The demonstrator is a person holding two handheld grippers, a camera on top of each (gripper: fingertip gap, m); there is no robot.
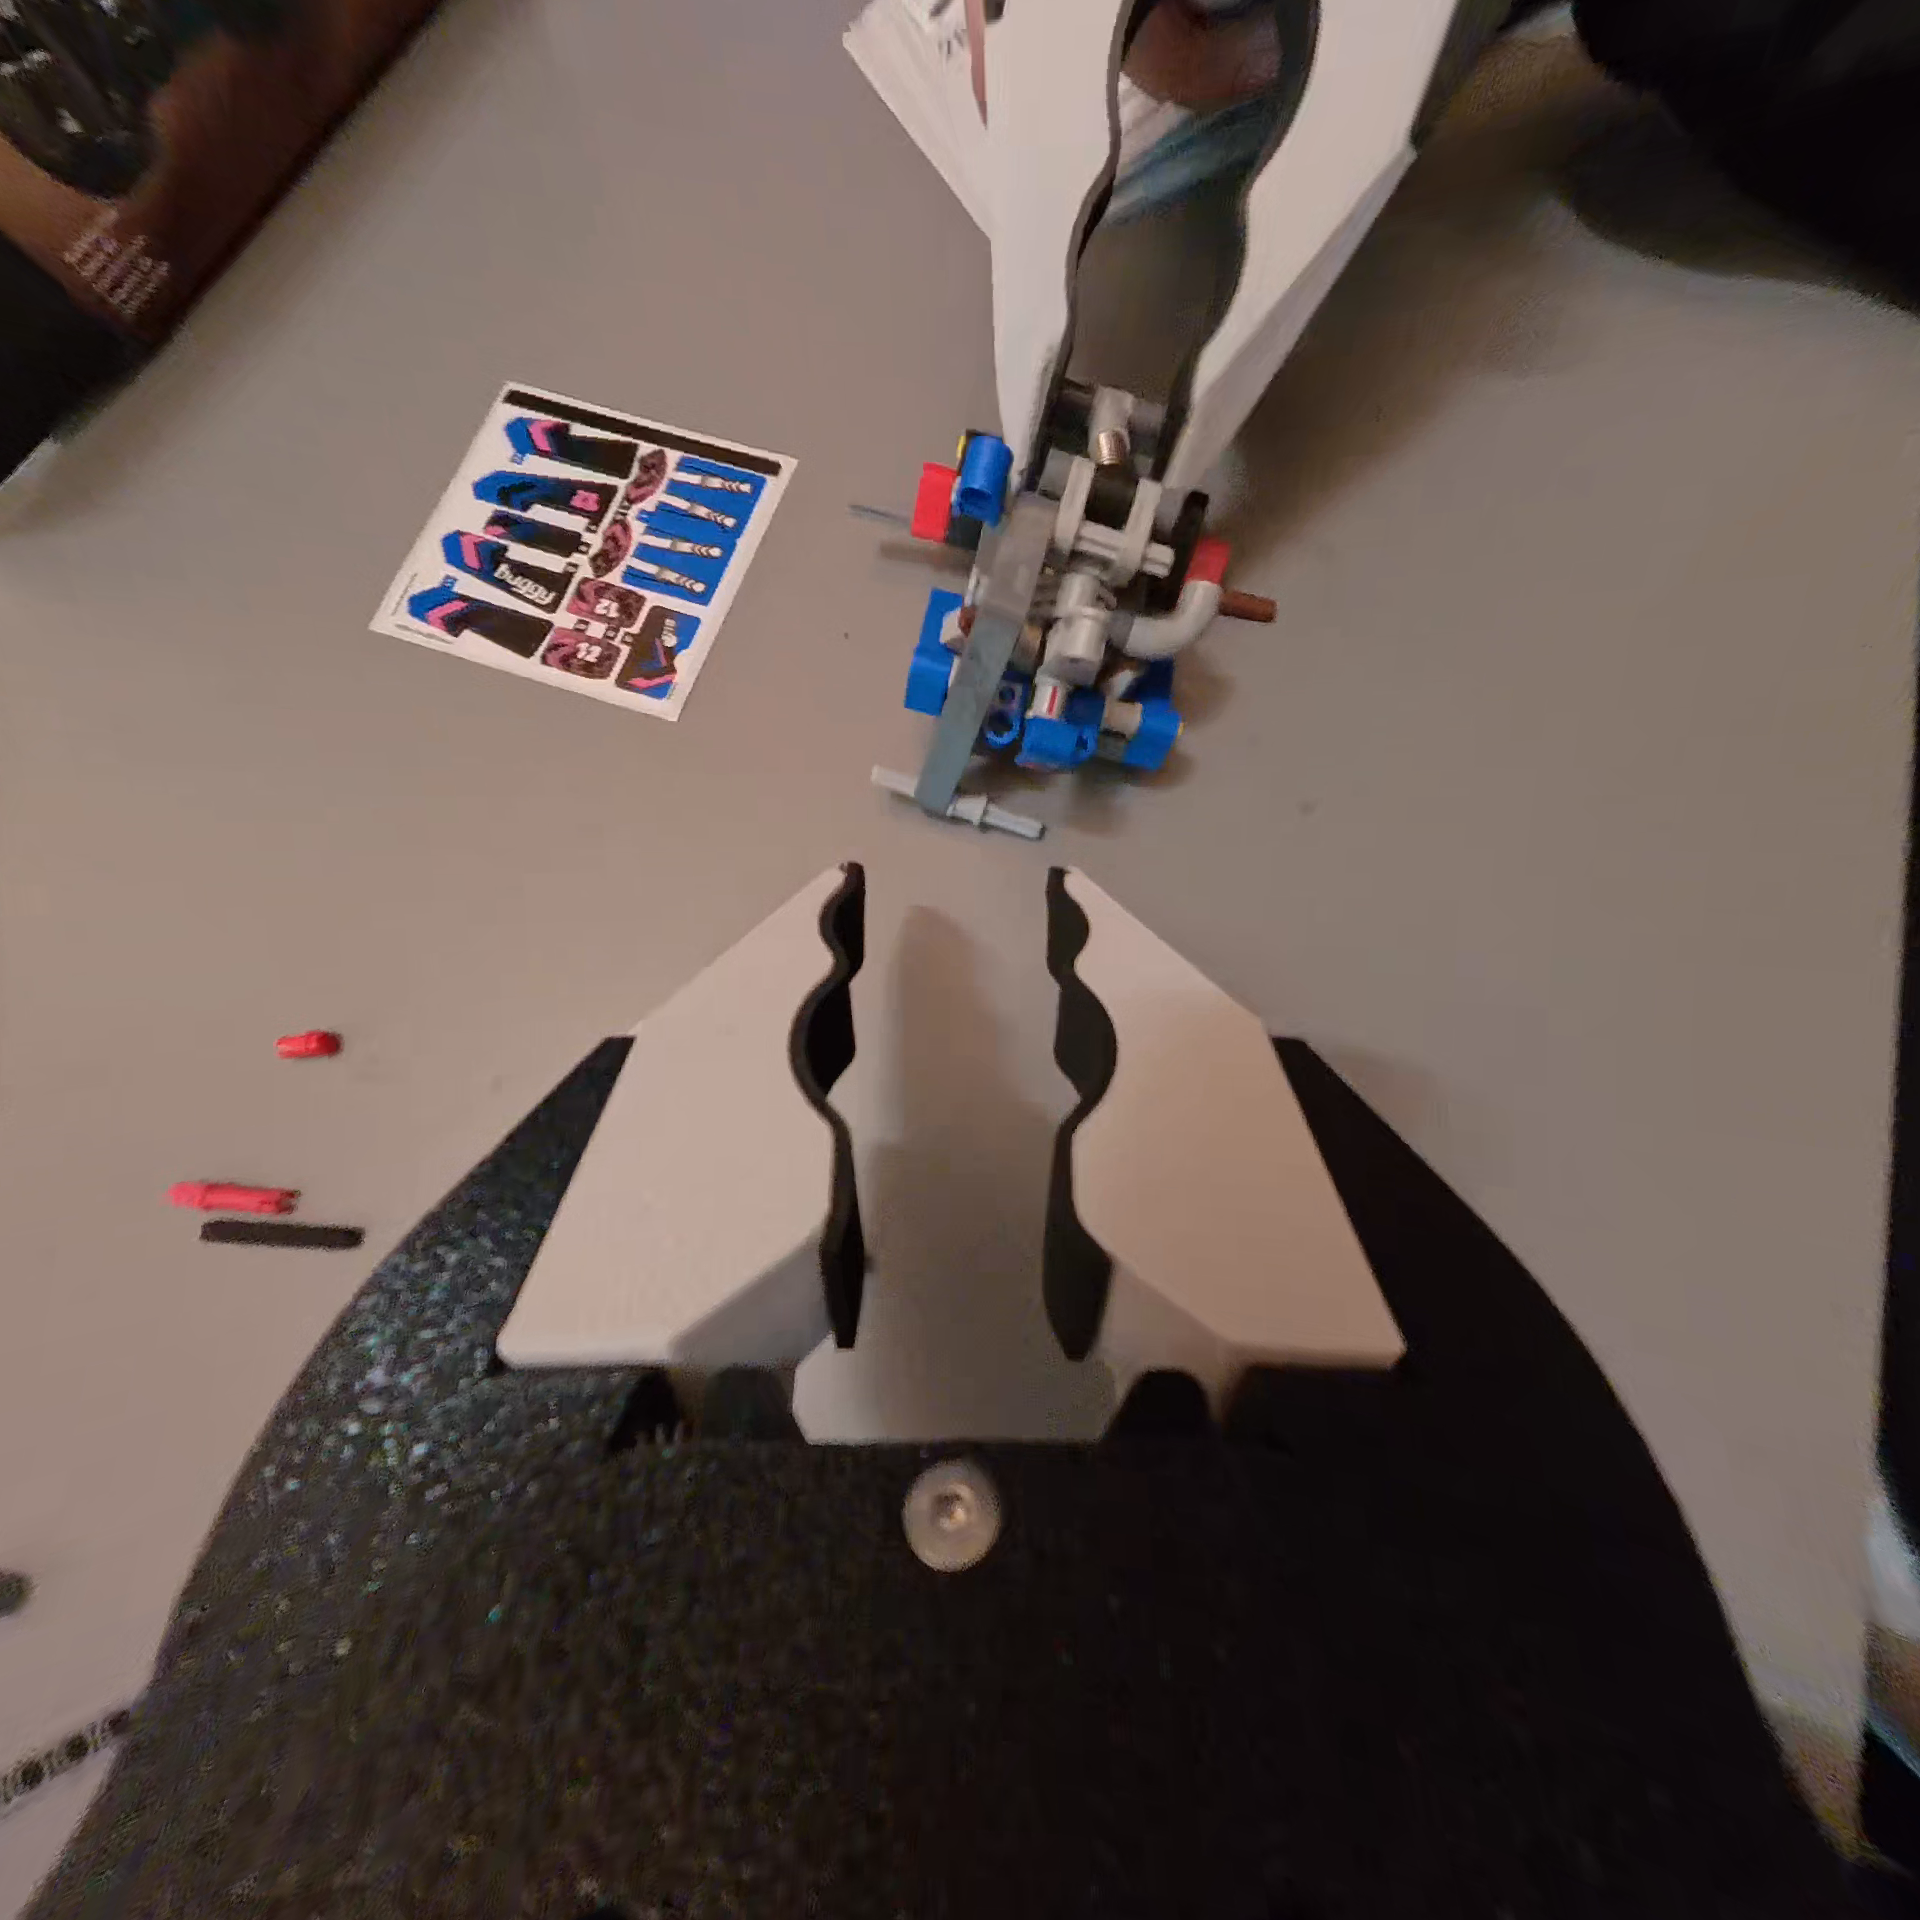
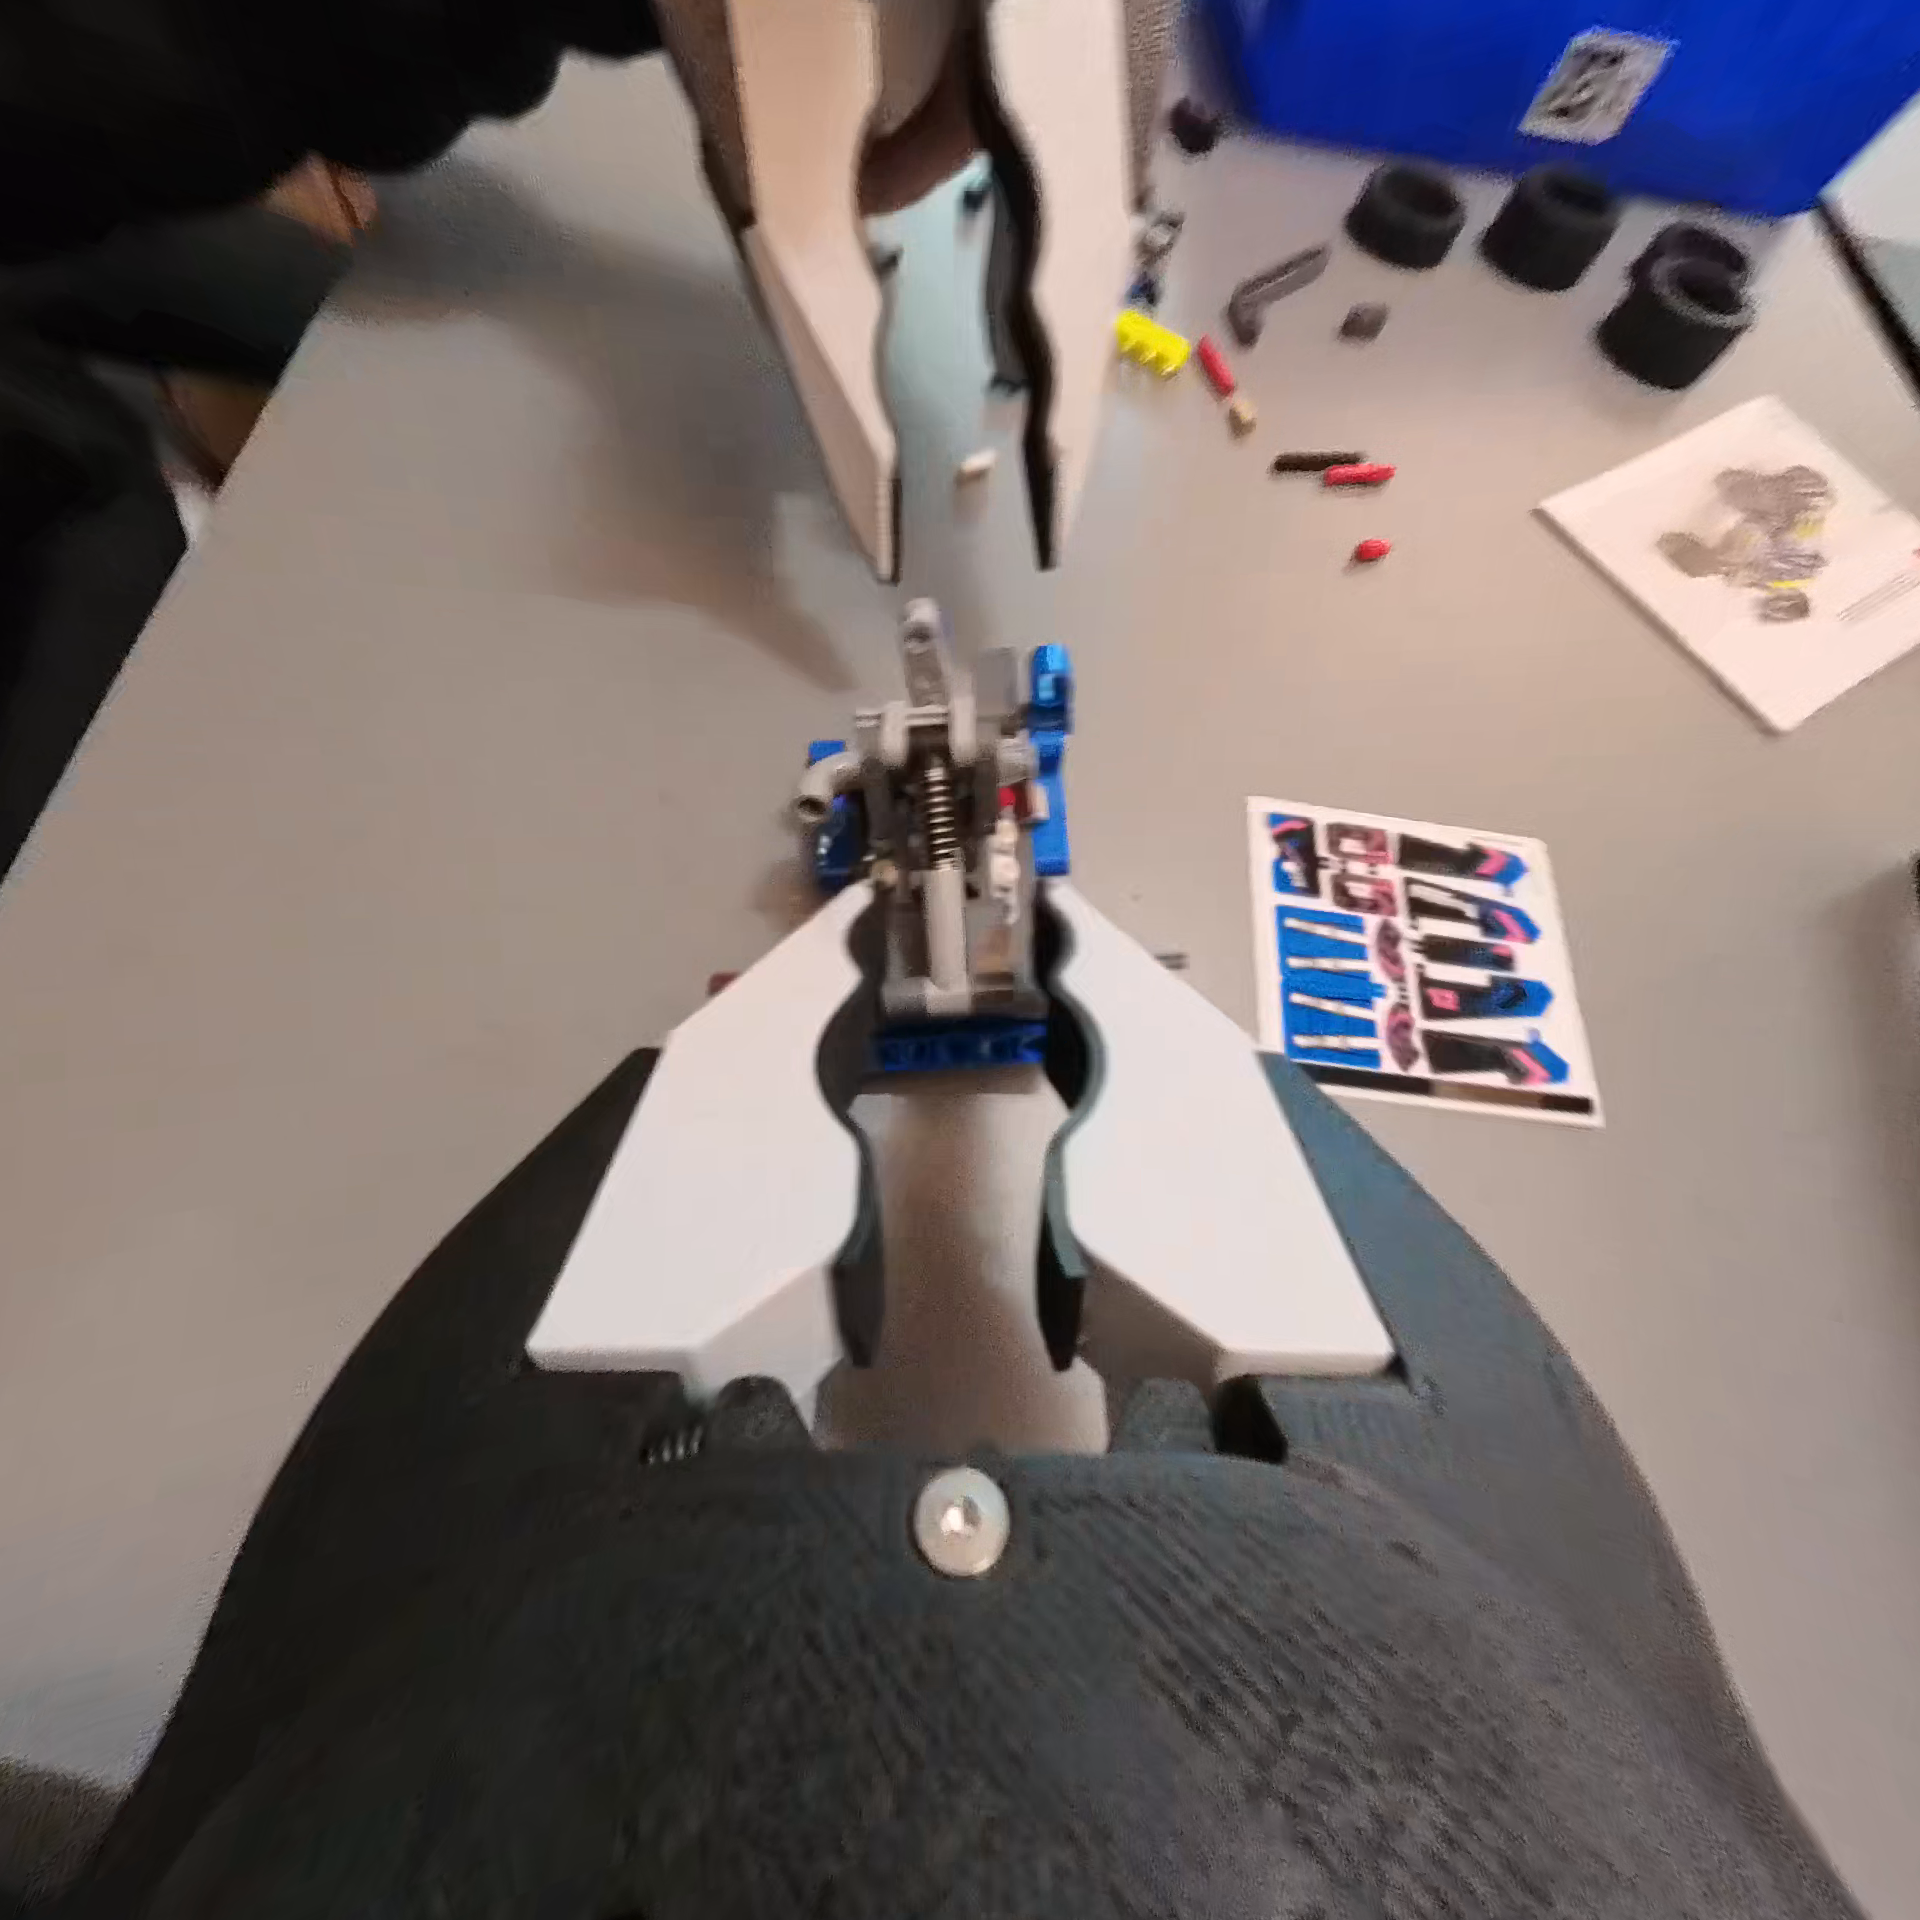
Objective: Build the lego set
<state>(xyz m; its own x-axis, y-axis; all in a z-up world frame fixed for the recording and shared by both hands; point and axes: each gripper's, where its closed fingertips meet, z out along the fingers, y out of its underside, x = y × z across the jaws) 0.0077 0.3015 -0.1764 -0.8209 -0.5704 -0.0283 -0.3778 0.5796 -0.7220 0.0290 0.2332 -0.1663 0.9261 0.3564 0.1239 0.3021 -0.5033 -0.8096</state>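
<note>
A partly built lego model [image 1: 1049, 665] of blue, grey and black parts sits on the grey table [image 1: 623, 260]. It has a grey beam sticking out toward me and a spring in the middle [image 2: 935, 800]. My right gripper [image 2: 951, 914] is shut on the near end of the model; in the left wrist view it [image 1: 1107, 447] comes in from the far side. My left gripper [image 1: 954, 883] is open and empty, a short way in front of the model's grey beam. In the right wrist view it [image 2: 966, 556] hangs just beyond the model.
A sticker sheet [image 1: 582, 551] lies left of the model. Two red pins [image 1: 309, 1044] and a black axle [image 1: 281, 1234] lie at the left. In the right wrist view, black tyres [image 2: 1548, 229], a yellow piece [image 2: 1148, 343], a blue box [image 2: 1507, 73] and an instruction booklet [image 2: 1745, 561] lie at the far right. The grippers' ends are close to 8 cm from one another.
</note>
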